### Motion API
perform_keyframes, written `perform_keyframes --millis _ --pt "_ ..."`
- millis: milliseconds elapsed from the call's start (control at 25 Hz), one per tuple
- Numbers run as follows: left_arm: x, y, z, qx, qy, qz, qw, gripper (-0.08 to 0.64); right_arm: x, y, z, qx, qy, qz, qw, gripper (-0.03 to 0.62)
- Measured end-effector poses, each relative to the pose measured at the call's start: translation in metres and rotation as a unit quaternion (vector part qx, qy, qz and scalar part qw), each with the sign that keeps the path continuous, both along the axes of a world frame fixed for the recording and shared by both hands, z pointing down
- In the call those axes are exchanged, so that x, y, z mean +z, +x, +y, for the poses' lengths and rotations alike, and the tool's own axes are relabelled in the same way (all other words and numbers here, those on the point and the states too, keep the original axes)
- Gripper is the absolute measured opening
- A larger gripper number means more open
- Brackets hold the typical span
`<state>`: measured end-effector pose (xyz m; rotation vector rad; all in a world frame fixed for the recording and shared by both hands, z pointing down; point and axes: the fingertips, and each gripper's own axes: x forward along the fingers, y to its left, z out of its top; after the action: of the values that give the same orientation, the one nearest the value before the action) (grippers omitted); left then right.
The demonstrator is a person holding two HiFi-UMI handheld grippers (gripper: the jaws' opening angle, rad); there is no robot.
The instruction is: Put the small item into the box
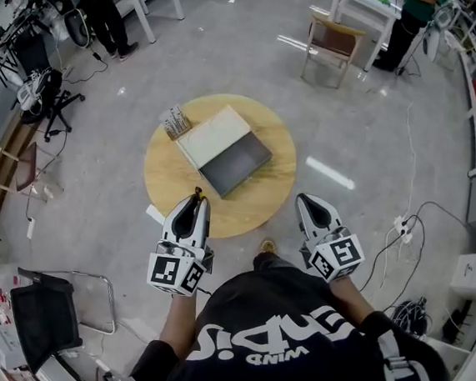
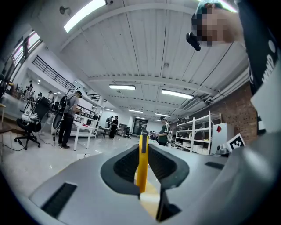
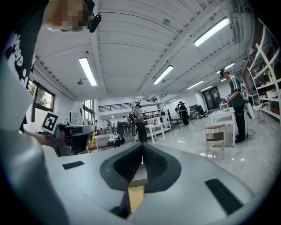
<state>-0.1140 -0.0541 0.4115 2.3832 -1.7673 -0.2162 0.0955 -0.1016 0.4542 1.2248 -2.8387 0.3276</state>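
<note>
On the round wooden table lies an open box, its white lid folded out beside a dark grey tray. A small striped object rests by the lid's left corner. Over the table's near edge my left gripper is shut on a thin yellow item. In the left gripper view that yellow item stands edge-on between the jaws of the left gripper. My right gripper hovers at the table's near right rim. In the right gripper view, the right gripper shows its jaws pressed together with nothing held.
A wooden chair and white tables stand on the far side, with people by them. An office chair and equipment sit at the left, cables trail on the floor at the right, and a dark folding chair is near left.
</note>
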Motion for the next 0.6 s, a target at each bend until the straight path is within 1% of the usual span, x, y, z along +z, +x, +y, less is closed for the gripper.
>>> perform_keyframes --millis 240,440,600 --pt "-0.005 0.007 -0.039 -0.02 0.007 -0.007 0.9998 0.071 -0.003 0.007 -0.046 -0.021 0.001 -0.002 1.0 0.003" --pt "-0.006 -0.007 -0.051 -0.036 0.008 -0.006 0.9993 0.071 0.005 -0.007 -0.067 -0.036 -0.004 0.008 0.999 0.004" --pt "-0.01 -0.021 -0.056 -0.034 0.005 -0.007 0.9994 0.071 -0.006 -0.023 -0.076 -0.036 0.001 0.004 0.999 0.003"
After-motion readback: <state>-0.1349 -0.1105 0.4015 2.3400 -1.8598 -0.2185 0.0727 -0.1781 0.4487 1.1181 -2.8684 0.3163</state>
